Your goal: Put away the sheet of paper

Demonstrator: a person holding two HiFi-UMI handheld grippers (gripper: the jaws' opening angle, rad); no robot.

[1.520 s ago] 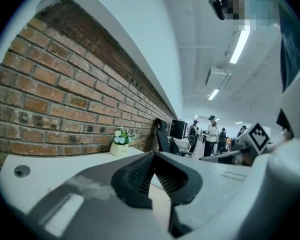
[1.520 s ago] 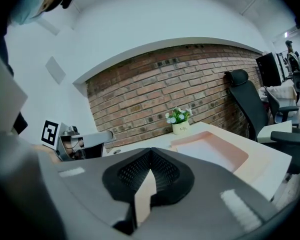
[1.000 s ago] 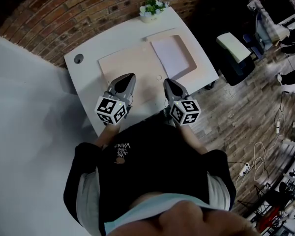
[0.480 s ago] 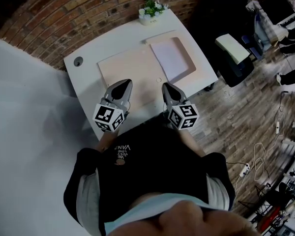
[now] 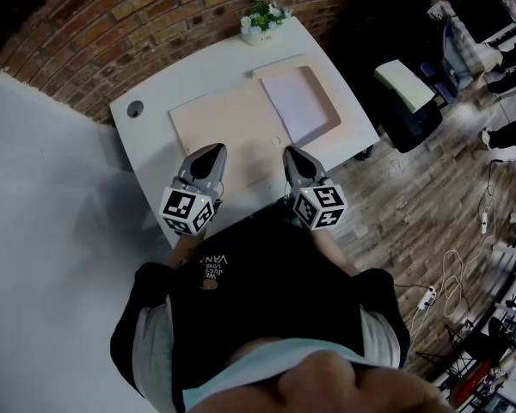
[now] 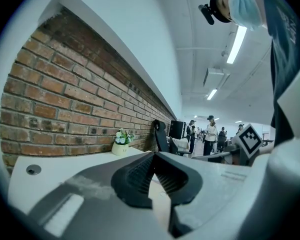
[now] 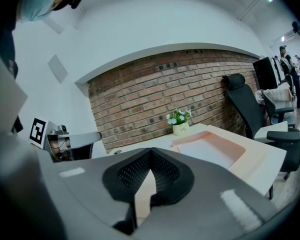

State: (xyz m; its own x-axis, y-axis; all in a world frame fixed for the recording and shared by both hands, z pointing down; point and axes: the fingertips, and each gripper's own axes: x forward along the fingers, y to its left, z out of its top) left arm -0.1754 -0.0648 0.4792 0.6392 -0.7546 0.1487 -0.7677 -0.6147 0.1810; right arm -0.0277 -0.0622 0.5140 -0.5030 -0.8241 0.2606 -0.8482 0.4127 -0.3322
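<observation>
Soft, even indoor light fills every view. The white desk (image 5: pixel 198 80) is the brightest surface, nearly washed out, and shadows on it are faint. Ceiling strip lights (image 6: pixel 237 43) glare high above the desk. Fisheye lenses bow the brick wall (image 7: pixel 190 91) behind the desk, and black vignetting rings each frame. The left gripper (image 6: pixel 153 155), close to its lens, looks soft.

At the top middle of the head view, the print on the flower pot (image 5: pixel 256 33) is too small for us to read. In the left gripper view, the left gripper (image 6: pixel 151 155) hides the sheet of paper (image 5: pixel 297 101) from us, and the people (image 6: pixel 210 134) at centre right are too small to tell apart.
</observation>
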